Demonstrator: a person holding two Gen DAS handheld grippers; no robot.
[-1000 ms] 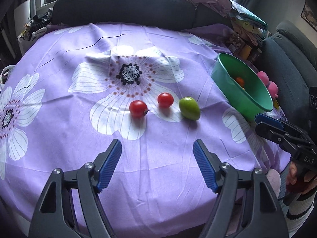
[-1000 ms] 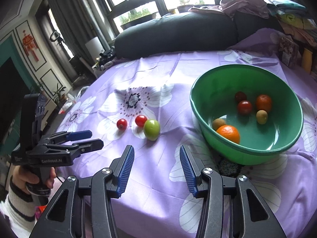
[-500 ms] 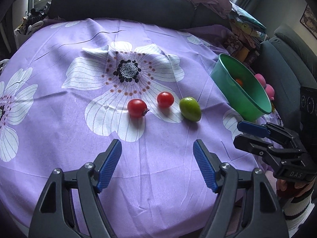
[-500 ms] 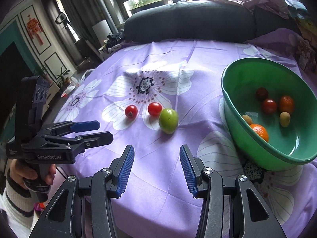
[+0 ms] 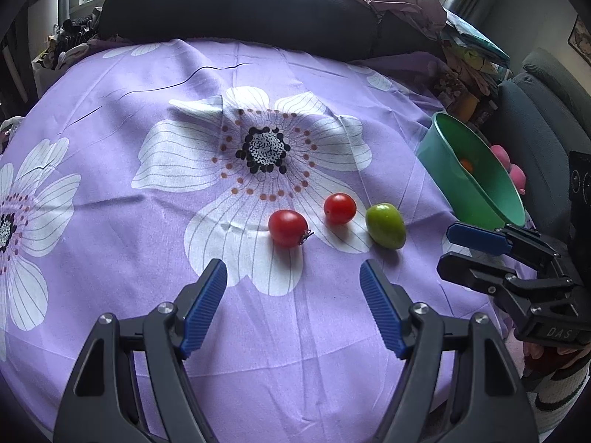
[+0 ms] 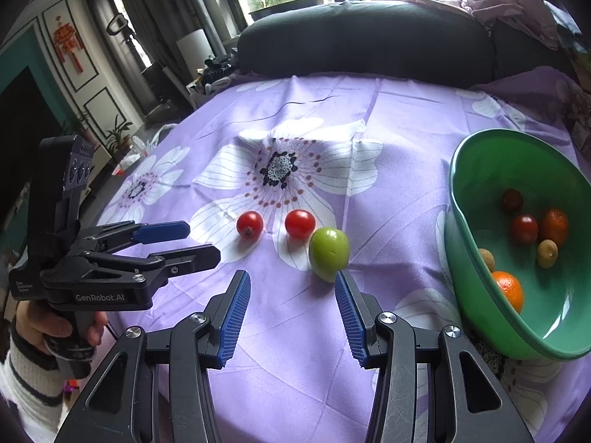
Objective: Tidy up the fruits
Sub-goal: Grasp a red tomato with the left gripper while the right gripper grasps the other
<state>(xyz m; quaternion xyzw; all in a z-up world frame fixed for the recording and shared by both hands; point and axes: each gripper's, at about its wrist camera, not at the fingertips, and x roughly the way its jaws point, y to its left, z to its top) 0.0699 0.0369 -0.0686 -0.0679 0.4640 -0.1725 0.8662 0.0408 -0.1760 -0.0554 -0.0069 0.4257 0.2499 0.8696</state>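
Purple cloth, three fruits loose, both grippers empty

Left wrist: left gripper spread wide, holding nothing, hovering over purple floral cloth. Stemmed red tomato just ahead between the fingers, second red tomato beside it, green fruit next along to the right, all apart. Green bowl at right edge, contents mostly hidden, probably one orange piece. Right gripper at far right, parted, empty.

Right wrist: right gripper wide open, gripping nothing. Green fruit just past right fingertip; contact unclear. Tomatoes left of it. Bowl rim at right, holding orange plus small fruits. Left gripper at left, parted.
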